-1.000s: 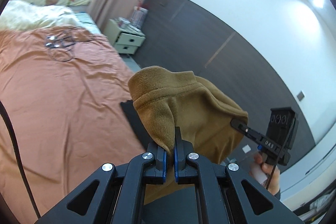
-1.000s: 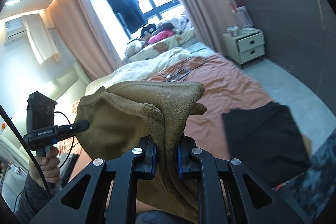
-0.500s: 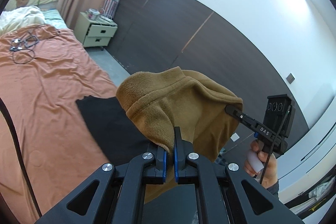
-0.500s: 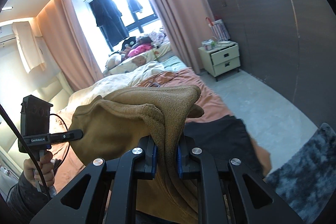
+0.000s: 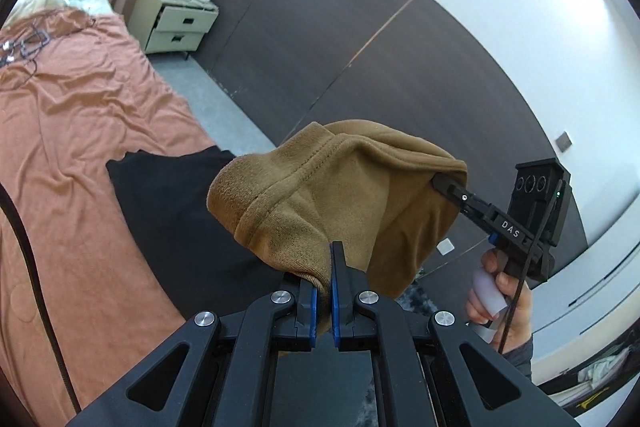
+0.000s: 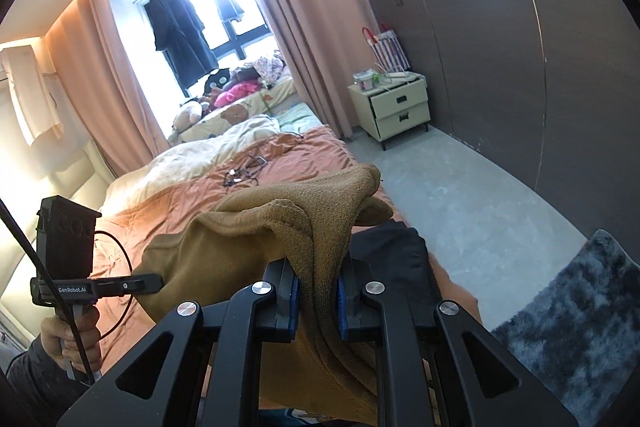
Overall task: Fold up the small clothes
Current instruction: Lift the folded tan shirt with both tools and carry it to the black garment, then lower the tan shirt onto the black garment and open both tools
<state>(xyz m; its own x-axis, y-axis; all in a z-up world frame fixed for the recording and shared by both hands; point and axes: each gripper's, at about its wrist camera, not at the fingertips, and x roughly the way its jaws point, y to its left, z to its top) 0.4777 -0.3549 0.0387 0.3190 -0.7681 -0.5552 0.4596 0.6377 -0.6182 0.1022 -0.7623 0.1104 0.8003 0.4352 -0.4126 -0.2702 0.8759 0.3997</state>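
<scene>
A brown fleece garment (image 5: 340, 195) hangs in the air between both grippers, above the near end of the bed. My left gripper (image 5: 323, 279) is shut on a stitched hem of it. My right gripper (image 6: 318, 287) is shut on a thick bunched fold of the same garment (image 6: 256, 227). In the left wrist view the right gripper (image 5: 438, 181) bites the garment's far right edge, with a hand on its handle. In the right wrist view the left gripper (image 6: 154, 281) pinches the garment's left edge. A flat black garment (image 5: 172, 211) lies on the bed beneath, also seen as the black garment (image 6: 392, 255).
The bed has a wrinkled orange sheet (image 5: 80, 147) with tangled cables (image 6: 244, 171) farther up. A cream nightstand (image 6: 396, 107) stands by the dark wall panel. A grey shaggy rug (image 6: 580, 307) lies on the floor at the right. A cable (image 5: 28, 255) trails at the left.
Both grippers have carried the brown garment toward the bed's near end, over the black garment. The left gripper swung right and dropped lower. Both grips are unchanged.
</scene>
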